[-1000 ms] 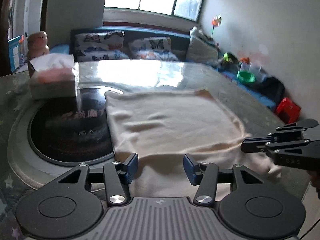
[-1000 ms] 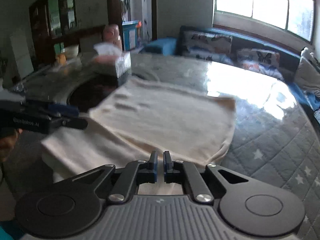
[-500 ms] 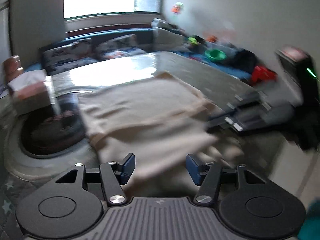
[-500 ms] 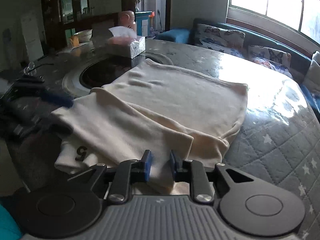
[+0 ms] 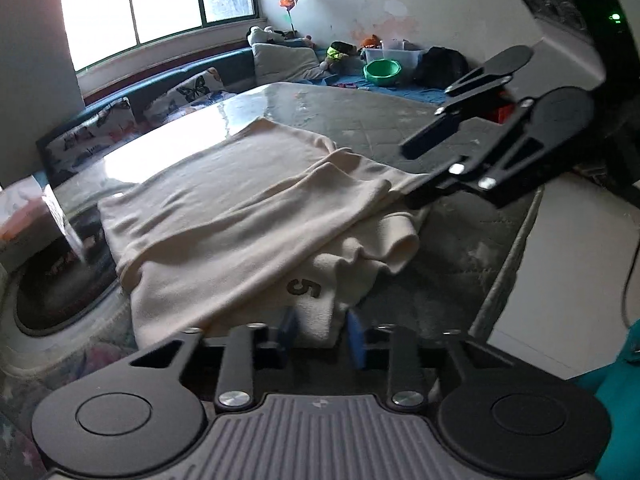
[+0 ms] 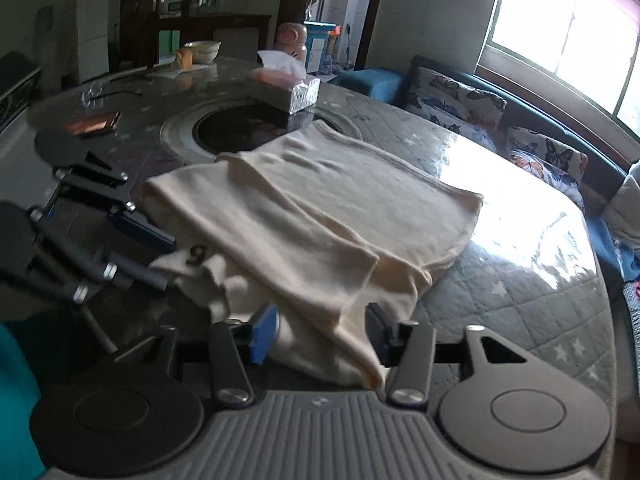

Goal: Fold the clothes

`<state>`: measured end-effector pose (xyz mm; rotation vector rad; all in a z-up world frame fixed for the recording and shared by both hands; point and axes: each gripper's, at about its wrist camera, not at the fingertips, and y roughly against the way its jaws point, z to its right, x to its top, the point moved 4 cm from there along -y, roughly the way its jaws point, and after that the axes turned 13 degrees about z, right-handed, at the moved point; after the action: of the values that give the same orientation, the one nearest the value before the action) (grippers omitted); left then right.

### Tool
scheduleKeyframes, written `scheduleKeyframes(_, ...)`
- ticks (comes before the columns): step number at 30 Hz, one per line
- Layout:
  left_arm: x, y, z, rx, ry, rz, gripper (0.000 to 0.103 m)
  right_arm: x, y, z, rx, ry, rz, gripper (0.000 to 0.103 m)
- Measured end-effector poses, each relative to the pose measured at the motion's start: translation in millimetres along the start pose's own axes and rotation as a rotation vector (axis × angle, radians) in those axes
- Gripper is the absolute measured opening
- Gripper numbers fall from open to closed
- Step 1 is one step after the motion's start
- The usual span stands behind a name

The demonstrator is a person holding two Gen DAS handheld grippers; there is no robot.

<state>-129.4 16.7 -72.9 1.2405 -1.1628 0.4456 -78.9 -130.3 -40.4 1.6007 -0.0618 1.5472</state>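
A cream garment (image 5: 240, 208) lies partly folded on the round table, one flap laid over the rest and a black "5" (image 5: 304, 288) showing at its near corner. My left gripper (image 5: 320, 334) is open, and that near corner reaches in between its blue pads. My right gripper (image 6: 320, 334) is wide open, with the garment's (image 6: 320, 216) bunched near edge lying between its fingers. Each gripper shows in the other's view: the right gripper (image 5: 420, 168) at the cloth's right edge, the left gripper (image 6: 160, 256) beside the "5" (image 6: 197, 254).
A tissue box (image 6: 286, 90) stands behind a round black inset (image 6: 240, 130) in the quilted table top (image 6: 520, 300). A phone (image 6: 92, 126) and a bowl (image 6: 204, 50) lie farther left. The table's edge (image 5: 512, 256) drops to the floor on the right. A sofa (image 6: 460, 96) runs under the window.
My right gripper went from shut to wide open over the garment's near edge. The left gripper swung round to the corner with the "5", and its fingers stand closer together.
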Motion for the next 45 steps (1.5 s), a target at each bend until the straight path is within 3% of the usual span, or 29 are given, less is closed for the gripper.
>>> scheduleKeyframes(2,3.4,0.8,-5.0,-0.002,0.023,0.003,0.013,-4.4,3.9,-3.6,0.017,0.033,-0.009,0.053)
scheduleKeyframes(4,9.4,2.0,-11.7,0.002,0.047,0.015,0.011,-8.5,6.2,-7.9,0.024,0.069,-0.014,0.058)
scheduleKeyframes(9,25.3,-3.0,-30.7,0.013,0.108,0.04,0.007,-17.8,4.7,-23.0,0.055,0.196,0.003,0.06)
scheduleKeyframes(16,42.6,-15.8,-53.4,0.005,0.177,0.05,0.006,-21.4,-8.4,-38.2,0.079,0.312,0.055,0.06)
scheduleKeyframes(19,43.6,-15.8,-60.1,-0.021,0.205,0.048,0.006,-16.7,-14.3,-38.4,0.099,0.305,0.083,0.052)
scheduleKeyframes(21,42.0,-9.8,-60.4,-0.031,0.201,0.047,0.014,-13.5,-17.5,-37.7,0.116,0.291,0.097,0.029)
scheduleKeyframes(22,40.9,-4.5,-58.2,-0.033,0.186,0.056,0.018,-10.7,-18.2,-34.0,0.123,0.263,0.099,0.023)
scheduleKeyframes(24,38.2,7.3,-49.5,-0.05,0.149,0.074,0.044,-4.6,-19.2,-24.7,0.136,0.195,0.099,0.009)
scheduleKeyframes(26,33.5,16.8,-36.9,-0.062,0.1,0.083,0.058,1.6,-20.1,-15.4,0.15,0.127,0.1,0.006)
scheduleKeyframes(30,25.2,17.7,-9.6,-0.057,-0.039,0.096,0.067,14.3,-21.8,3.2,0.176,-0.008,0.1,0.005)
scheduleKeyframes(35,22.3,-2.3,5.3,-0.037,-0.089,0.096,0.067,23.9,-24.7,17.4,0.194,-0.102,0.103,0.005)
scheduleKeyframes(37,21.1,-11.0,4.9,-0.003,-0.111,0.095,0.062,25.8,-26.1,20.1,0.197,-0.114,0.106,0.005)
scheduleKeyframes(39,21.3,-17.2,0.0,0.005,-0.094,0.087,0.034,27.6,-27.5,22.9,0.2,-0.127,0.108,0.005)
scheduleKeyframes(41,23.0,-20.9,-7.8,0.0,-0.058,0.08,0.02,26.1,-26.9,20.5,0.201,-0.115,0.104,0.006)
scheduleKeyframes(43,25.8,-22.0,-15.8,0.006,-0.029,0.081,0.016,23.5,-26.0,18.6,0.206,-0.11,0.095,0.013)
scheduleKeyframes(45,29.9,-22.1,-22.9,0.003,-0.001,0.085,0.015,19.7,-23.1,16.9,0.212,-0.084,0.094,0.033)
